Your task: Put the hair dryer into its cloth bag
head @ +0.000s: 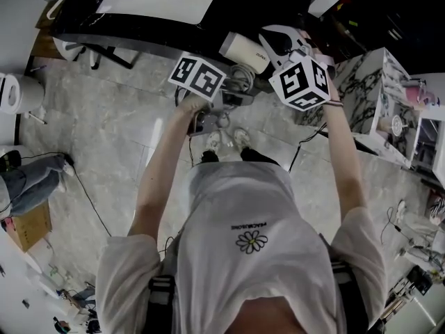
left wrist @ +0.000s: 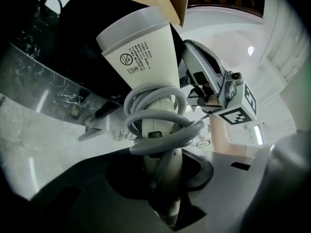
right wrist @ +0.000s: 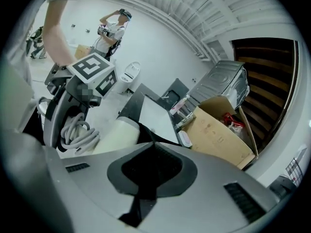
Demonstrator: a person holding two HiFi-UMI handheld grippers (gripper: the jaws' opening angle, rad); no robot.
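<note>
**Inspector:** As the dryer is held clear of the counter, state its position and the hold on it.

**Assessor:** The hair dryer is up in the air in front of the person. The left gripper is clamped on the lower handle. The dryer's wide end points at the black cloth bag just behind it and is not yet inside.

**Inspector:** And the right gripper?

**Assessor:** The right gripper has its jaws together, apparently pinching an edge of the bag.

**Inspector:** Handling characteristics?

**Assessor:** The shell is hard, smooth plastic. I judge it moderately heavy and top-heavy, so it may swing in a handle grip. The grey cord is coiled loosely round the handle and could snag on the bag's mouth. The bag is limp and will collapse unless its mouth is held open. The handle is the sound place to grip, as the barrel looks too broad and slick.
</note>
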